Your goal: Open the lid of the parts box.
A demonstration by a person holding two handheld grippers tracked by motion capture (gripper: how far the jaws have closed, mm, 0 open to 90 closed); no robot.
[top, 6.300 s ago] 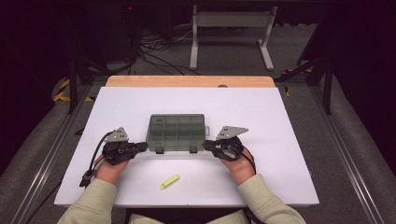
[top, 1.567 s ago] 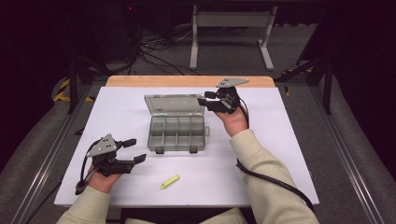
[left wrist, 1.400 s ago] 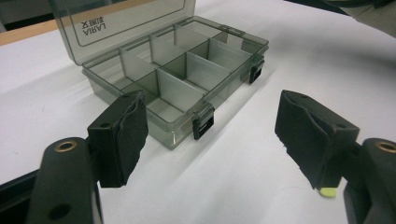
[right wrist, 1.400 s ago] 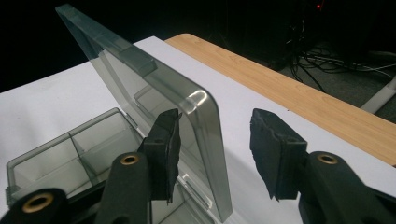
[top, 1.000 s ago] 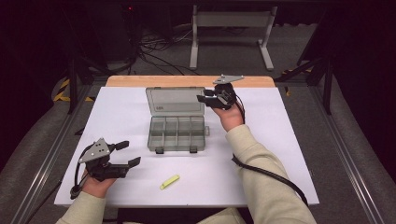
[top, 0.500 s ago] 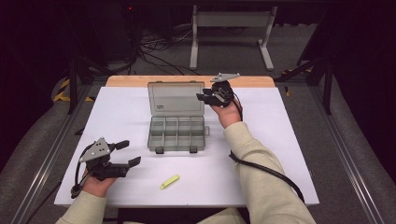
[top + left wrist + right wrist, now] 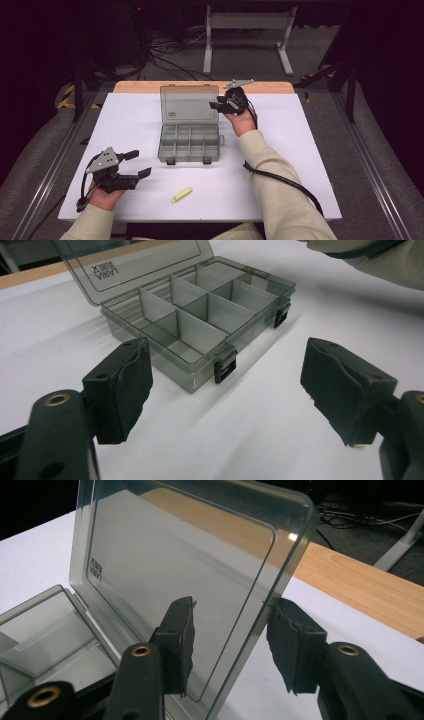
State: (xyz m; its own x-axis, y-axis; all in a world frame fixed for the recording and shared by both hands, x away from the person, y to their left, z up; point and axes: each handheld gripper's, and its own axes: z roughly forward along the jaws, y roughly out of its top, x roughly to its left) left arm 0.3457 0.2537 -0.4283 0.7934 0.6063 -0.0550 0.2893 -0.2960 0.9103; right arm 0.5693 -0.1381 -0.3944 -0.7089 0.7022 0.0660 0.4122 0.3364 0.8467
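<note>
Right gripper view: right gripper (image 7: 230,645) straddles the lid's (image 7: 175,570) free side edge, jaws just opened, pads slightly clear of the plastic. Lid stands nearly upright behind the box (image 7: 189,142). Left gripper (image 7: 131,164) rests wide and empty, near the box's front-left corner.

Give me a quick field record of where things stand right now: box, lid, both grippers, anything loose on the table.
box: grey clear compartment box, mid-table, open, compartments look empty
lid: lid swung up and back, standing near upright
latches: two dark latches on the front wall, undone
right gripper: right gripper at the lid's right edge, one jaw on each side of the edge, jaws have just been opening, pads not pressing
left gripper: left gripper near the table's front left, open, holding nothing
loose item: small yellow-green piece on the white table, in front of the box
</note>
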